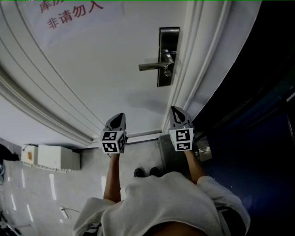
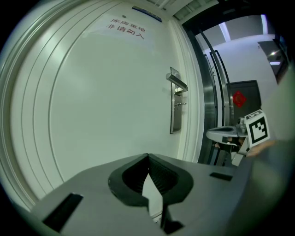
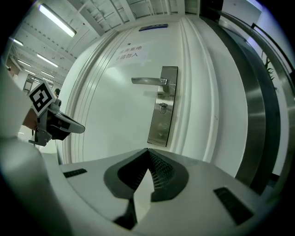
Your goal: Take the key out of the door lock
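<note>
A silver lock plate [image 1: 168, 56] with a lever handle [image 1: 154, 66] sits on the white door [image 1: 101, 69]. A small key [image 1: 167, 72] sticks out just below the lever. The right gripper view shows the plate [image 3: 165, 106], the lever [image 3: 148, 81] and the key [image 3: 162, 109] straight ahead. My left gripper [image 1: 120, 115] and right gripper [image 1: 176, 109] are held side by side, well short of the lock. Both are shut with nothing between the jaws, the left [image 2: 148, 156] and the right [image 3: 147, 150]. In the left gripper view the plate [image 2: 175, 108] is far off to the right.
A paper sign with red characters [image 1: 69, 11] hangs on the door. The door frame [image 1: 193, 69] runs along the right, with dark glass panels [image 1: 258, 92] beyond. A white box [image 1: 50, 156] lies on the floor at the left. The person's shoes [image 1: 147, 172] stand by the threshold.
</note>
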A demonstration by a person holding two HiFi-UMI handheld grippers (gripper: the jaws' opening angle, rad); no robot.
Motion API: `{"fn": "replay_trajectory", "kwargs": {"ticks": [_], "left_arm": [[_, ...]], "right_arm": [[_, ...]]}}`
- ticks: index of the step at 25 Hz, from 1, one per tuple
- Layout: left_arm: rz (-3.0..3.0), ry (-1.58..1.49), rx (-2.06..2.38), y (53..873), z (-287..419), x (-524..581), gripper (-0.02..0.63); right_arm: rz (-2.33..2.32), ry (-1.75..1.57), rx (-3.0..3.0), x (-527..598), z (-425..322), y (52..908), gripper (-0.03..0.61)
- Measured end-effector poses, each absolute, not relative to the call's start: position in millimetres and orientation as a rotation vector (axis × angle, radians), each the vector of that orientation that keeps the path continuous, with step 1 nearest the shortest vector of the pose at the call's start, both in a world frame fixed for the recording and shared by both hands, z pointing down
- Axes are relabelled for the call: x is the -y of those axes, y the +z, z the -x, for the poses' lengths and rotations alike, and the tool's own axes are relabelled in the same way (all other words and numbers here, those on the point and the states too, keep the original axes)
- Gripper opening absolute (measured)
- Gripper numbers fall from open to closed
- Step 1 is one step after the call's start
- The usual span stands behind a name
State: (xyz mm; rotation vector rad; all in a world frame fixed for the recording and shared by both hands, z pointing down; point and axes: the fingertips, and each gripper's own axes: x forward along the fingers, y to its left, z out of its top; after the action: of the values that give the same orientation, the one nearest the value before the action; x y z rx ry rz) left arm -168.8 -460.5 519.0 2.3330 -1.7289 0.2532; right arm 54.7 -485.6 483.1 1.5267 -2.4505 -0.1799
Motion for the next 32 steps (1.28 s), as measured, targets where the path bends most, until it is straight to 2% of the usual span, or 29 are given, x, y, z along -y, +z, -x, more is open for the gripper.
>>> {"fn": "replay_trajectory", "kwargs": {"ticks": [8,26,32], "left_arm": [[-2.372,0.245,1.696,514.4,183.5,472.4,0.018],[-2.402,0.23,1.67,510.9,187.4,474.8,0.018],[-2.402,0.236,1.659,514.3,186.6,473.6,0.018]], "right_arm": [[-1.576,-0.25,2.386,497.7,-46.5,472.0,0.024],[-1.433,-0.662,2.226,547.0,-31.7,395.7,0.025],[-1.357,-0.926,1.976,556.5,-34.9,386.8,0.025]]}}
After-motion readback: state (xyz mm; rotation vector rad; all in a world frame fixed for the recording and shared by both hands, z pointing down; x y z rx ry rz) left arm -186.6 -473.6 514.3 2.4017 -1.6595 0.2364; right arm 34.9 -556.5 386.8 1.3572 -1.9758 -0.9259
